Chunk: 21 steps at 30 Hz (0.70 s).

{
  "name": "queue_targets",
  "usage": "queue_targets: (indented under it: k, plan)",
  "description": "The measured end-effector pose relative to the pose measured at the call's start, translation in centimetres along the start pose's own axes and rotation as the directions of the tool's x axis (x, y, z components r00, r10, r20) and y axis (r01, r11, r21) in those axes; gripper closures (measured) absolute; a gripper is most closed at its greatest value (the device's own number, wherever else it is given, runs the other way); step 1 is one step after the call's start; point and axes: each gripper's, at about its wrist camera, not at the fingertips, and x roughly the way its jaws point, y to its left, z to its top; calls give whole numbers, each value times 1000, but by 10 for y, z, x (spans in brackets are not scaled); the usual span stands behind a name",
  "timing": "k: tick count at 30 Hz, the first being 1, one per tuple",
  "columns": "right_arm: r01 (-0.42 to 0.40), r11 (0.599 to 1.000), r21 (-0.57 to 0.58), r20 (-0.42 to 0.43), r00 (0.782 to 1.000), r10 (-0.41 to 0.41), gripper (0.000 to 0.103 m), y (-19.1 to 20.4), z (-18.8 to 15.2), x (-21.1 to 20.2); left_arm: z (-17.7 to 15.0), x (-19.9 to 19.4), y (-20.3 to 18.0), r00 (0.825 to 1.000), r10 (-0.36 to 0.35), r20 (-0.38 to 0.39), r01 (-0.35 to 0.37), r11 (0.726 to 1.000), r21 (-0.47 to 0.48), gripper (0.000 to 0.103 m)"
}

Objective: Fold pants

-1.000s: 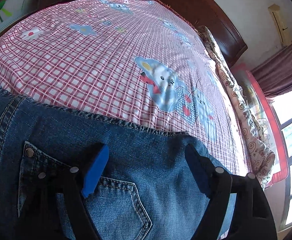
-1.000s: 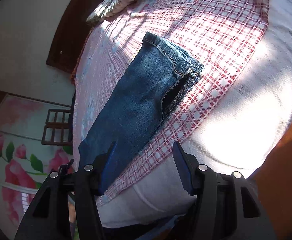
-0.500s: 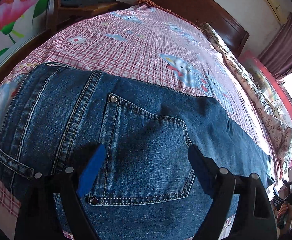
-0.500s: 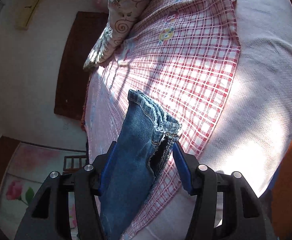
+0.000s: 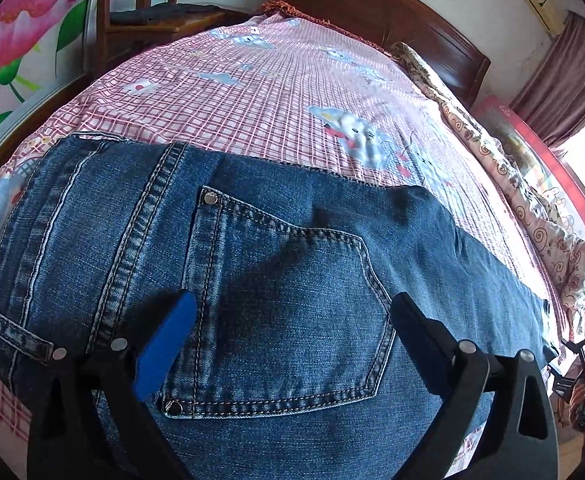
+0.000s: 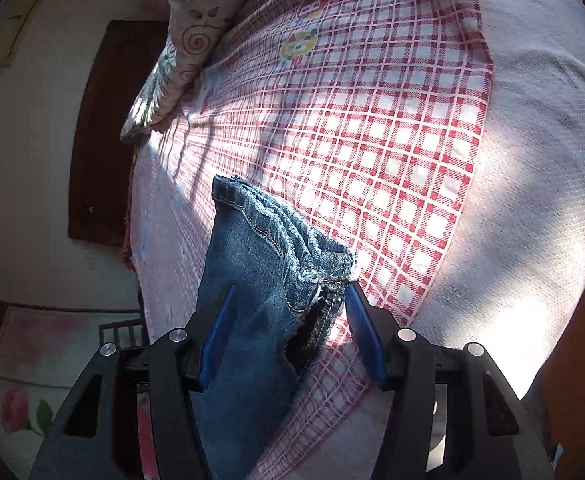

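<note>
Blue denim pants (image 5: pixel 284 280) lie flat on the bed, folded lengthwise, seat and back pocket (image 5: pixel 288 312) toward me, legs running off to the right. My left gripper (image 5: pixel 292 320) is open above the back pocket, holding nothing. In the right wrist view the leg hems (image 6: pixel 276 240) lie stacked on the sheet. My right gripper (image 6: pixel 288 304) is open, its blue-padded fingers (image 6: pixel 216 332) straddling the leg ends just behind the hems. The right gripper also shows small at the far right of the left wrist view (image 5: pixel 580 364).
The bed carries a red-and-white checked sheet (image 5: pixel 276 92) with cartoon prints. A patterned quilt (image 5: pixel 532 208) lies along its right side. A wooden headboard (image 5: pixel 392 20) and a wooden chair (image 5: pixel 144 4) stand beyond. The bed's near edge (image 6: pixel 532 240) drops off in the right wrist view.
My left gripper has drawn back and up from the waist, bringing the whole seat and pocket into view. My right gripper has moved forward until its fingers straddle the leg hems.
</note>
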Motion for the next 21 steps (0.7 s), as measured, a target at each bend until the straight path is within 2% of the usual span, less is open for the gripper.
queue_targets:
  k: [1, 3, 4, 5, 8, 15, 18, 21]
  plan:
    - [8, 1000, 2, 5, 1000, -8, 52, -2, 0, 0, 0, -1, 2, 1000, -11, 4, 11, 1000, -11, 5]
    - [27, 999, -20, 11, 1000, -27, 68, -8, -1, -2, -1, -1, 4, 1000, -25, 11, 25, 999, -23, 5]
    - [21, 1000, -14, 8, 1000, -21, 83, -13, -1, -2, -1, -1, 5, 1000, -29, 13, 29, 999, -26, 5]
    - [-20, 1000, 12, 10, 1000, 20, 84, -20, -3, -6, -1, -1, 5, 999, -32, 14, 32, 999, -27, 5]
    - [-40, 999, -10, 18, 999, 40, 89, -15, -8, -13, 0, 0, 6, 999, -41, 10, 41, 999, -28, 5]
    - [-49, 983, -175, 64, 996, 61, 93, 47, -17, -35, 1, -1, 8, 998, -63, 10, 63, 997, -43, 4]
    - [-69, 953, -295, 52, 995, 88, 93, 94, -30, -39, 0, -1, 9, 998, -68, 16, 69, 997, -47, 4]
    - [-123, 892, -435, 8, 990, 141, 93, 150, -60, -38, 0, -1, 10, 997, -75, 23, 76, 996, -51, 4]
